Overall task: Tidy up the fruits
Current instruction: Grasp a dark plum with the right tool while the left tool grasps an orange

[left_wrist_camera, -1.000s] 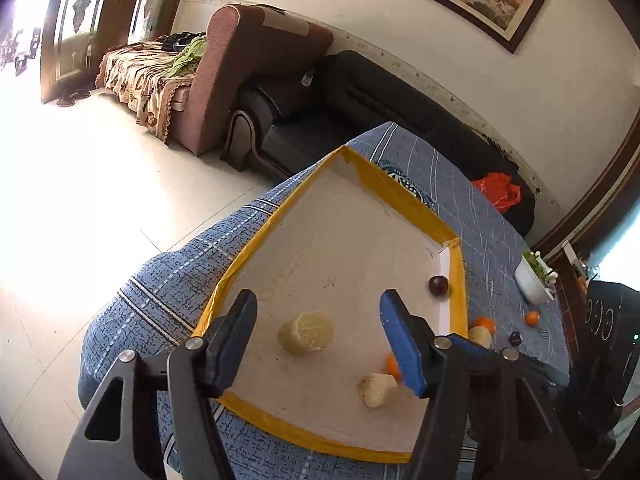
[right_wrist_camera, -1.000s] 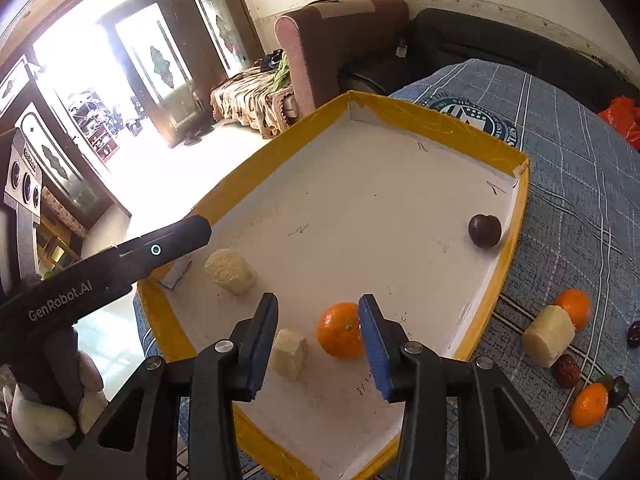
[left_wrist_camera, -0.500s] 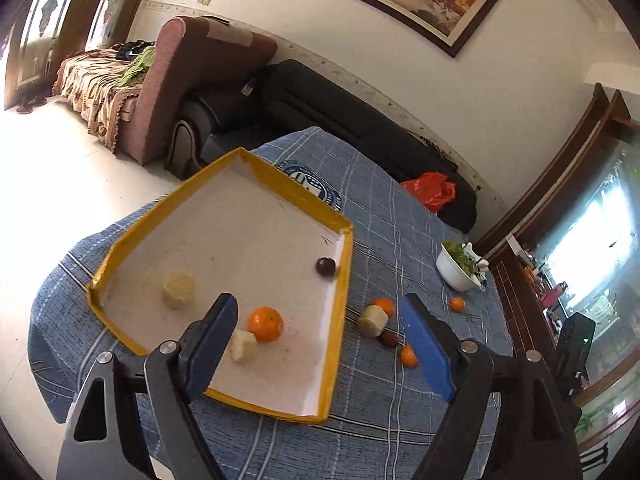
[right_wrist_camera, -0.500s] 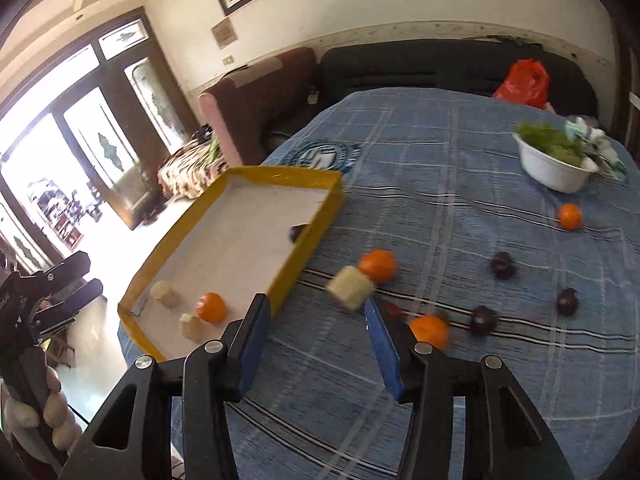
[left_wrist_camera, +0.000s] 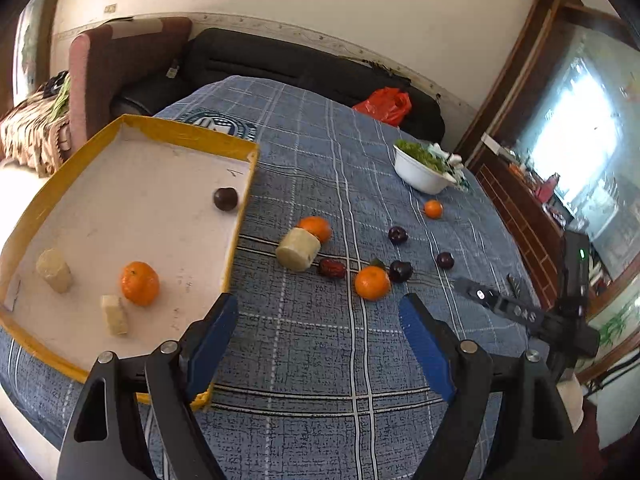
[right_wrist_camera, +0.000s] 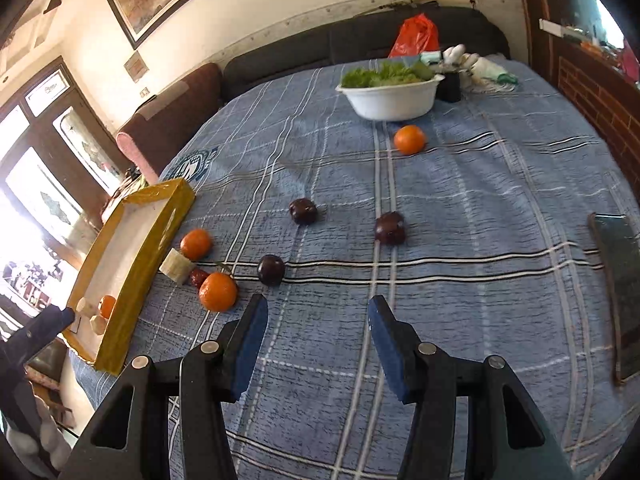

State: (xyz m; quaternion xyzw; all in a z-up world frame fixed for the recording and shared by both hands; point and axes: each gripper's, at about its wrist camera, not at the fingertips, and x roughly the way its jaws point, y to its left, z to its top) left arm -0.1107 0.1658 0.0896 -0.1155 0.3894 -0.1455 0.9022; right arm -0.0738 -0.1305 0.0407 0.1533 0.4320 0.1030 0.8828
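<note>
A yellow-rimmed tray [left_wrist_camera: 240, 208] [right_wrist_camera: 160, 224] on the blue cloth holds an orange [left_wrist_camera: 140, 283], a dark plum [left_wrist_camera: 225, 198] and two pale cut pieces [left_wrist_camera: 54, 270]. On the cloth beside it lie a pale piece [left_wrist_camera: 298, 249] [right_wrist_camera: 176, 266], oranges [left_wrist_camera: 372, 282] [right_wrist_camera: 218, 291] [right_wrist_camera: 196, 243] [right_wrist_camera: 409, 139], a red date [left_wrist_camera: 332, 268] and several dark plums [right_wrist_camera: 271, 269] [right_wrist_camera: 390, 228]. My left gripper [left_wrist_camera: 318, 332] is open and empty above the cloth by the tray's near corner. My right gripper [right_wrist_camera: 316, 334] is open and empty, near the closest plum.
A white bowl of greens [right_wrist_camera: 390, 94] [left_wrist_camera: 422, 166] stands at the far side of the table. A dark flat phone [right_wrist_camera: 618, 292] lies at the right edge. A sofa with a red bag [right_wrist_camera: 416, 36] lies behind the table. The other gripper [left_wrist_camera: 520, 312] shows at right.
Both grippers have pulled back from over the tray and swung right toward the loose fruit on the cloth. The orange now lies in the tray, free of the right gripper's fingers.
</note>
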